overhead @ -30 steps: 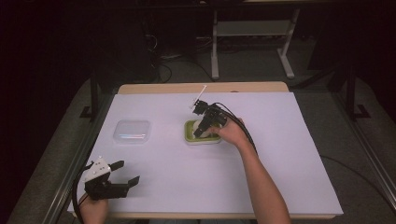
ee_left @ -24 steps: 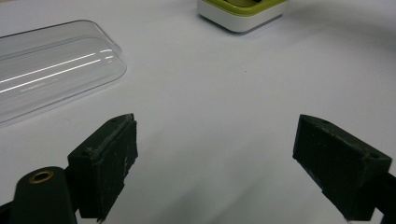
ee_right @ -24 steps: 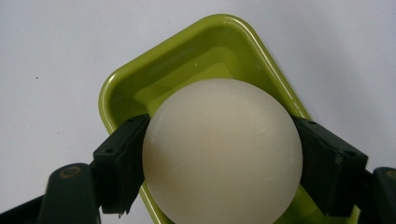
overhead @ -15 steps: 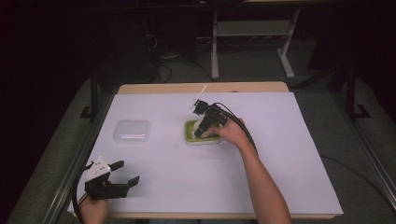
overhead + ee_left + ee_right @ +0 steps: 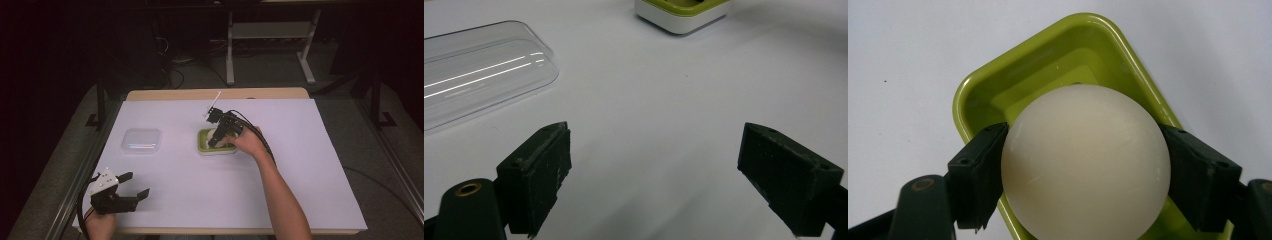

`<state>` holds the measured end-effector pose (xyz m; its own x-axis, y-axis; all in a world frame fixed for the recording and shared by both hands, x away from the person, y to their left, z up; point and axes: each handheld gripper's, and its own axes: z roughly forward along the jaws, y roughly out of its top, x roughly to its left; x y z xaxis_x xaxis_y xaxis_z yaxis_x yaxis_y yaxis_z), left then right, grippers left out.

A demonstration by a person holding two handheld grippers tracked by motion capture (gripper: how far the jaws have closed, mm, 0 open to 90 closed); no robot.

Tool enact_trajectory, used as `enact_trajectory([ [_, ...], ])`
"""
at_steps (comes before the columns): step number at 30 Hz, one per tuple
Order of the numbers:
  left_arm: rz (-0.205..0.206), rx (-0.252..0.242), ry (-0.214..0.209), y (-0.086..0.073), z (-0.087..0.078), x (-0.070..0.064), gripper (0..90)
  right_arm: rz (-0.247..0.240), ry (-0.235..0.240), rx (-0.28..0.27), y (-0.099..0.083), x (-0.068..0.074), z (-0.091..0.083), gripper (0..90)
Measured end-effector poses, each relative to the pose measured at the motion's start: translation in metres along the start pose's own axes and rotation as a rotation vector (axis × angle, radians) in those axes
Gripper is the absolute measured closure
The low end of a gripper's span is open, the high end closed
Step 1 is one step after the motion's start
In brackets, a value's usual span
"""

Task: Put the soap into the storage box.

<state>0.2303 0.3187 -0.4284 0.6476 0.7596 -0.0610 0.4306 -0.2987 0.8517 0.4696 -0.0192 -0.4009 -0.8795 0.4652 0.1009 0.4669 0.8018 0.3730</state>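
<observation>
A cream-white ball (image 5: 1085,162) sits between the two jaws of my right gripper (image 5: 1083,180), which is shut on it just above a lime-green tray (image 5: 1013,85). From above, the right gripper (image 5: 218,136) points down into the green tray (image 5: 202,145) near the table's middle. My left gripper (image 5: 134,184) rests at the front left corner, open and holding nothing. In its own view the left gripper (image 5: 654,180) faces bare white table, with a clear plastic lid (image 5: 479,70) ahead to the left and the green tray (image 5: 681,12) at the top.
The clear plastic lid (image 5: 141,140) lies flat left of the tray. A white sheet (image 5: 310,165) covers the table. Cables trail from both grippers. Dark floor and a metal stand (image 5: 270,45) lie beyond the far edge.
</observation>
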Motion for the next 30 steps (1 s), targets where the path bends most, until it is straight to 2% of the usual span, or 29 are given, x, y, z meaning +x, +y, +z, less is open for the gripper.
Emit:
enact_trajectory([
  [6, 0.004, 0.003, -0.001, 0.0001, 0.0002, 0.0001, 13.0, -0.003, -0.005, -0.014, 0.0013, 0.0025, -0.0014, 22.9],
  [28, 0.005, 0.005, -0.002, 0.0003, 0.0002, -0.0004, 13.0, -0.006, -0.019, 0.001, 0.0008, 0.0042, -0.0035, 22.6],
  [30, 0.004, 0.004, -0.001, 0.0004, 0.0002, -0.0005, 13.0, -0.007, -0.027, -0.019, 0.0004, 0.0040, -0.0069, 24.4],
])
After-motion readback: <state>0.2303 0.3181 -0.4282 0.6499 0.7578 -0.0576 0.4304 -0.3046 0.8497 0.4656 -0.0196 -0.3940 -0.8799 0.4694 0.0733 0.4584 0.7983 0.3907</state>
